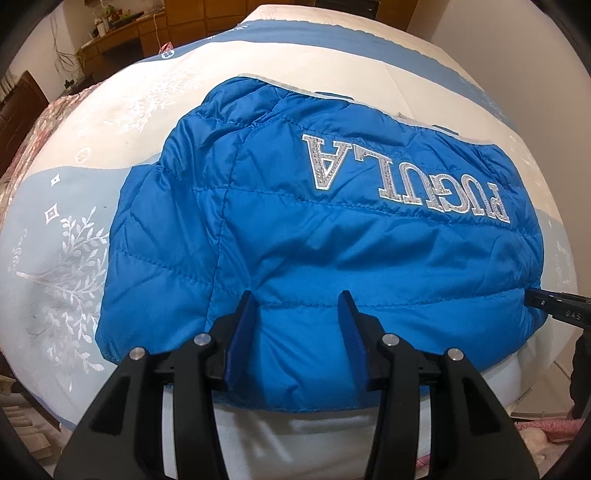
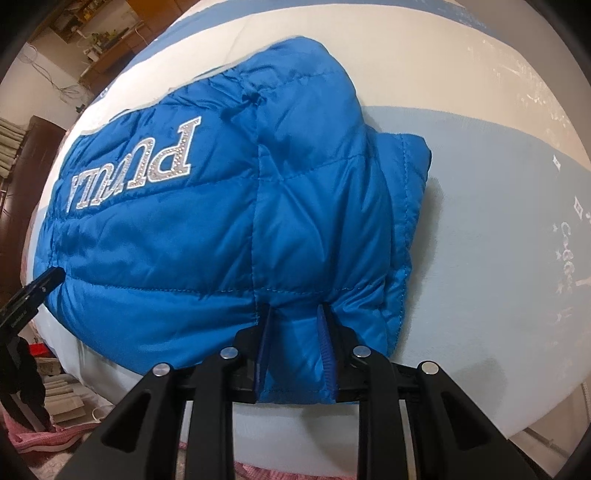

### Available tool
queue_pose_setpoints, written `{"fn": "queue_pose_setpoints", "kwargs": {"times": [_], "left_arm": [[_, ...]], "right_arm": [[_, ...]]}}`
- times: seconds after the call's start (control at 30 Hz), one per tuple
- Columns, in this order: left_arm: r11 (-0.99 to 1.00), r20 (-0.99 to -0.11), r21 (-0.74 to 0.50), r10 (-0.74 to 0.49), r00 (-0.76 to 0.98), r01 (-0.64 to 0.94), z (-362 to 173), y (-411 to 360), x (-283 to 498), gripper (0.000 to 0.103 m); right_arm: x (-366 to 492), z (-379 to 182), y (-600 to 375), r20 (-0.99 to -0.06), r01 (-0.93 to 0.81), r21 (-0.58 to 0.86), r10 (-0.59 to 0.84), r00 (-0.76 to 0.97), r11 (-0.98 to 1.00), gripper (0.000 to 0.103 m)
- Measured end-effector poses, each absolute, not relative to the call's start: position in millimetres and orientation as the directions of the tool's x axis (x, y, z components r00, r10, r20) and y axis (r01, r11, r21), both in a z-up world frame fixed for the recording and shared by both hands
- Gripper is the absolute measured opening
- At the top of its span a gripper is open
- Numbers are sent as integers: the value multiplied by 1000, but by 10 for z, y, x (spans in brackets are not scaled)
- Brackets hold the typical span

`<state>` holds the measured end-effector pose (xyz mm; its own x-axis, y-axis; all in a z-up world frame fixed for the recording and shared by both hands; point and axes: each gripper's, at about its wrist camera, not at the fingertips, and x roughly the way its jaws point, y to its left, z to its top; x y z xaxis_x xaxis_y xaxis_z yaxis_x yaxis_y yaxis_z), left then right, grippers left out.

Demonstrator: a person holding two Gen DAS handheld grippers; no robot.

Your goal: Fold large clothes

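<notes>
A blue quilted jacket (image 1: 314,236) with silver letters lies folded on the bed, its near edge hanging slightly over the mattress side. My left gripper (image 1: 298,295) points steeply down at that near edge, and its blue pads press on a puffy fold of the fabric. In the right wrist view the jacket (image 2: 184,240) fills the left half. There my right gripper (image 2: 295,310) pinches a narrower fold of the same near edge, close to the jacket's right side. Each gripper's black fingertip shows at the other view's margin: the right one (image 1: 546,301), the left one (image 2: 44,282).
The bed cover (image 1: 74,258) is white and pale blue with a leaf print and spreads around the jacket on all sides (image 2: 498,184). Wooden furniture (image 1: 122,33) stands beyond the far left of the bed. A pink cloth (image 2: 37,439) lies on the floor below.
</notes>
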<state>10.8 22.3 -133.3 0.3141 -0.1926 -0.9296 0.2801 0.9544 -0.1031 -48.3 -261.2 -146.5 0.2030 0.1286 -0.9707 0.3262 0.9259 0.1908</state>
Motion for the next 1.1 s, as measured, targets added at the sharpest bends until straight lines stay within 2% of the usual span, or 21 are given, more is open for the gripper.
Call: {"fn": "queue_pose_setpoints", "kwargs": {"times": [0.33,0.47,0.57,0.63,0.73,0.9,1.1], "left_arm": [[954,-929,-113,-201,311,278,-1333,258,130,47],[960,-925,-79,-171,338,270,-1232,289,83,48],[967,-923,-60,-149,355,248,-1144,358,39,51],[974,-922,-35,-117,369,222,-1095,440,12,60],[986,-924,-15,-78,374,169,-1071,623,-25,64],[995,-929,-64,-85,360,70,-1089,948,-85,65],[985,-923,-170,-164,348,16,-1172,1065,-113,69]], "right_arm": [[-460,-1492,-2595,-974,332,178,119,192,926,24],[-445,-1487,-2574,-974,336,180,121,191,925,24],[-445,-1490,-2575,-975,334,179,120,189,926,24],[-443,-1492,-2577,-975,332,180,123,187,926,24],[-444,-1489,-2580,-974,330,187,131,185,926,24],[-419,-1502,-2604,-975,316,186,136,174,930,24],[-388,-1487,-2555,-981,290,163,122,153,943,24]]}}
